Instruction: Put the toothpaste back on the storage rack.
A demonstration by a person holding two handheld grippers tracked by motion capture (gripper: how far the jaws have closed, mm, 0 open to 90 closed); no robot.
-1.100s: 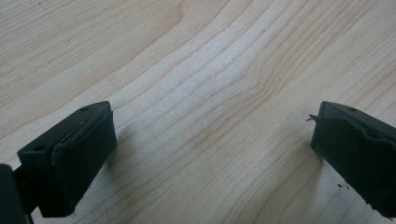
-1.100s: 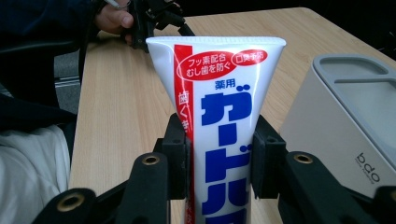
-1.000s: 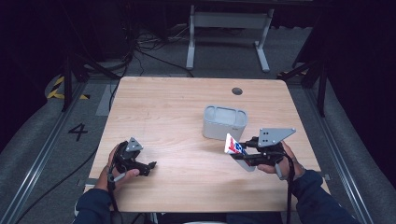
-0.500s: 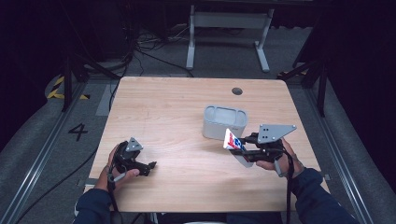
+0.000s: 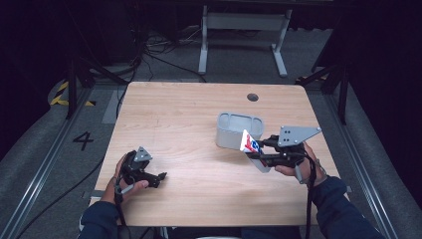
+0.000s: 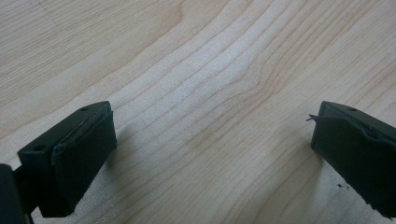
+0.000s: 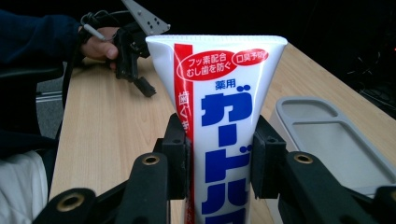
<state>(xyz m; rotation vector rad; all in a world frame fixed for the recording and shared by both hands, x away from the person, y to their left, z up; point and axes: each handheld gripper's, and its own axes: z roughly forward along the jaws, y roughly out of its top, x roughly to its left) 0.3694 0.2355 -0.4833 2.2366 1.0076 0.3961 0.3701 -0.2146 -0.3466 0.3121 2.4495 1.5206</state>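
Toothpaste tube (image 7: pixel 224 126) is the thing I watch here: white with a red stripe and blue Japanese letters, it stands between the jaws of my right gripper (image 7: pixel 219 161), which are clamped on its two sides. The right gripper view lets me read the print and see the flat crimped end pointing away from the camera. From the high view I get only a small white, red and blue shape (image 5: pixel 249 143) in front of the right gripper (image 5: pixel 261 152), held above the table (image 5: pixel 184 109) just beside the grey tray (image 5: pixel 240 130). In the right gripper view the tray (image 7: pixel 327 135) shows two compartments.

My right hand (image 5: pixel 293 167) holds its gripper level, pointing to the left across the table. My left hand (image 5: pixel 127 177) lies near the table's front left edge, and its gripper (image 5: pixel 149 174) points toward the right. In the left gripper view the left gripper (image 6: pixel 210 140) has its jaws spread wide apart over bare wood, grasping nothing.
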